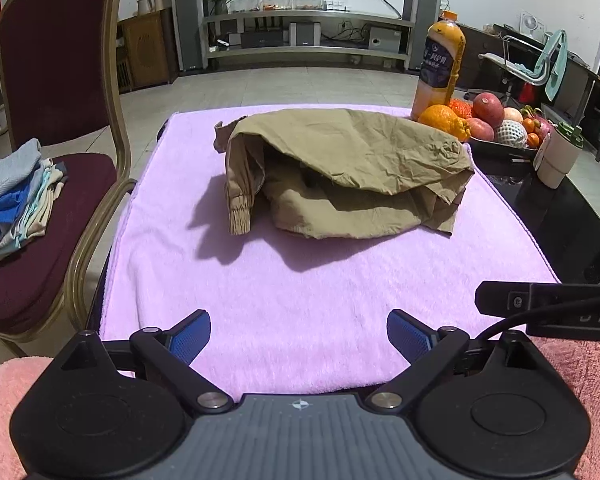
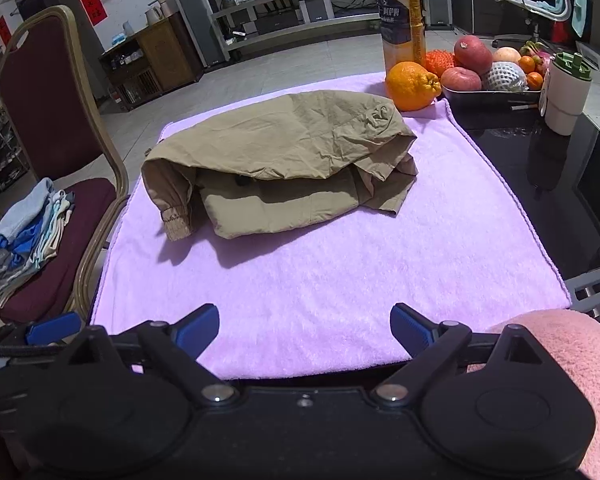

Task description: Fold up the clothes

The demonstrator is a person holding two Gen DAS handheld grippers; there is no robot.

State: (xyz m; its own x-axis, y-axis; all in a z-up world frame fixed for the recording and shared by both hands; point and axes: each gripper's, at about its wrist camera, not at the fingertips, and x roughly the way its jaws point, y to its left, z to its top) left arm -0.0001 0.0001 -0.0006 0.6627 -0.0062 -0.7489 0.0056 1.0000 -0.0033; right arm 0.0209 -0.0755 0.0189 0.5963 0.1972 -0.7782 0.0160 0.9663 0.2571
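A: Where does the khaki jacket point(image 1: 340, 168) lie?

B: Bunched on the far half of the pink towel point(image 1: 300, 300), one elastic cuff hanging off its left side onto the towel. Its far right corner comes close to the big orange point(image 1: 444, 120) and the juice bottle point(image 1: 440, 64).

A: And the grippers?

B: The left gripper point(image 1: 299, 336) has its blue pads spread wide with nothing between them, hovering over the towel's near edge. The right gripper point(image 2: 304, 332) is the same: spread wide, empty, well apart from the jacket.

A: Room to work?

B: The whole near half of the towel is bare. On the left the towel's edge runs beside a chair point(image 2: 60, 128) bearing a stack of folded clothes point(image 2: 24, 240). On the right it meets the dark tabletop, with a fruit tray point(image 2: 492, 98) and a cup point(image 2: 566, 92) toward the far right corner.
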